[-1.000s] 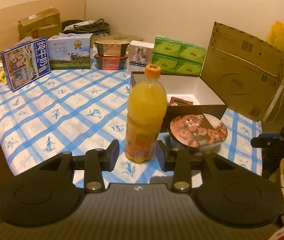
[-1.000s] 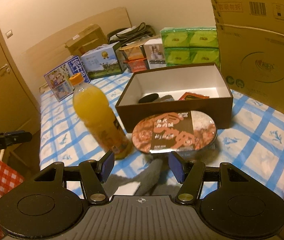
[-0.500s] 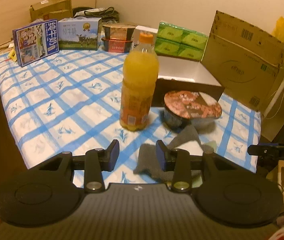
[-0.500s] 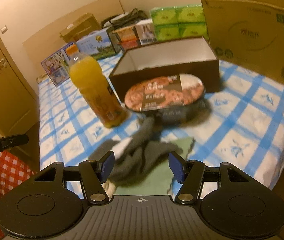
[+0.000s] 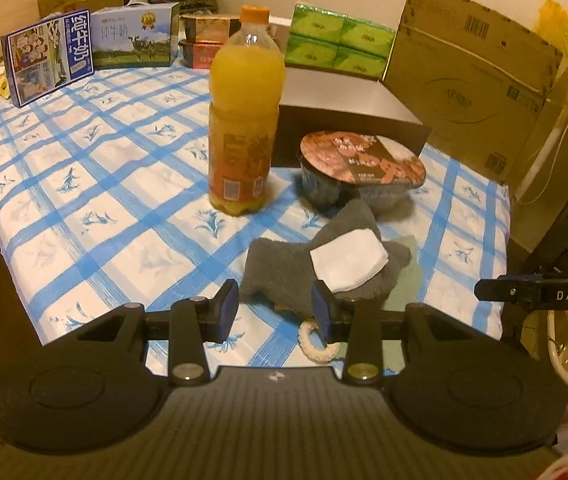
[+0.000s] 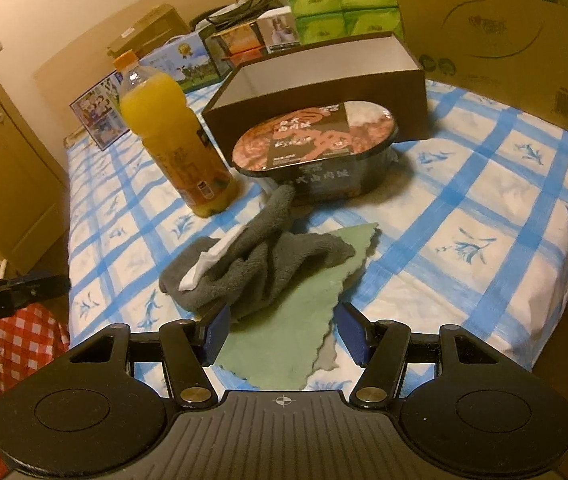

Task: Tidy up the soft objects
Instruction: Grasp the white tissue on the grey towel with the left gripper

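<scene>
Hovering low over the near edge of the blue-checked tablecloth (image 5: 83,184), both grippers have their jaws apart, nothing clamped. Left gripper (image 5: 275,312) sits just in front of the grey towel (image 5: 284,272); its right finger overlaps the towel's near edge, contact unclear. White folded cloth (image 5: 350,260) lies on top of the towel, and a small cream ring (image 5: 316,346) peeks out beside that finger. Right gripper (image 6: 284,332) straddles the green cloth (image 6: 284,344) under the towel, pads clear of it. Orange juice bottle (image 5: 245,116), noodle bowl (image 5: 360,164) and brown open box (image 6: 324,88) stand behind the pile.
</scene>
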A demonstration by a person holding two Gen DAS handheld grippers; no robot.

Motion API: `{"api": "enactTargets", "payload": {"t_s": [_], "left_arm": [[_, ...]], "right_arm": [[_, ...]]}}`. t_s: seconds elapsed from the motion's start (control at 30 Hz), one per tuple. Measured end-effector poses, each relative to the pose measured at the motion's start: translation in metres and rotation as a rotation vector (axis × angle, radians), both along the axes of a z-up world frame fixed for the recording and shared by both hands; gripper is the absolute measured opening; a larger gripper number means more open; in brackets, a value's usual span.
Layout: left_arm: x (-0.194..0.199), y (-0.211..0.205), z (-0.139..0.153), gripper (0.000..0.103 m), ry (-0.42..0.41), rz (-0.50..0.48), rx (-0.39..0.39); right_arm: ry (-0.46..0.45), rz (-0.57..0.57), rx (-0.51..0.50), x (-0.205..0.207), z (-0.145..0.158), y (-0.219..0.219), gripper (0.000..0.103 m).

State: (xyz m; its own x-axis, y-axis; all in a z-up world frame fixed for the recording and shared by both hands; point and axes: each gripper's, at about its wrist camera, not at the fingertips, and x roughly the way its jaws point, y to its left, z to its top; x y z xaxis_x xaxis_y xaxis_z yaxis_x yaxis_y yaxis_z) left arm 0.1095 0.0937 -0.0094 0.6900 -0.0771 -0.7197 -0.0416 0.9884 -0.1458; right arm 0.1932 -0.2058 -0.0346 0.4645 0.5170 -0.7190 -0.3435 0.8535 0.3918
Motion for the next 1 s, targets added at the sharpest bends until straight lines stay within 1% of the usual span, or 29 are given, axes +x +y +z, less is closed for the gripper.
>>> {"api": "enactTargets", "payload": {"t_s": [0.13, 0.3, 0.37, 0.63, 0.77, 0.87, 0.93, 1.0], "left_arm": [[0.003, -0.003, -0.006, 0.036, 0.015, -0.012, -0.005], [0.010, -0.010, -0.010, 0.036, 0.009, -0.049, 0.005], [0.014, -0.016, -0.014, 0.036, 0.011, -0.083, 0.006], [0.040, -0.056, -0.037, 0.036, 0.007, -0.232, 0.061], [0.057, -0.073, -0.047, 0.036, -0.003, -0.283, 0.099], [0.069, -0.082, -0.056, 0.035, 0.005, -0.316, 0.117], [0.076, -0.087, -0.062, 0.034, 0.012, -0.333, 0.132], [0.082, -0.090, -0.066, 0.027, 0.012, -0.339, 0.142]], "right_arm": [[-0.006, 0.031, 0.015, 0.003, -0.001, 0.010, 0.060], [0.004, 0.035, 0.007, 0.007, -0.006, 0.015, 0.060], [0.016, 0.024, 0.003, 0.010, -0.009, 0.013, 0.060], [0.052, -0.027, -0.006, 0.021, -0.020, 0.000, 0.060], [0.068, -0.046, -0.003, 0.027, -0.025, -0.004, 0.060], [0.079, -0.057, -0.002, 0.032, -0.028, -0.006, 0.060], [0.085, -0.067, 0.000, 0.035, -0.031, -0.008, 0.060], [0.091, -0.074, 0.001, 0.037, -0.033, -0.009, 0.060]]}}
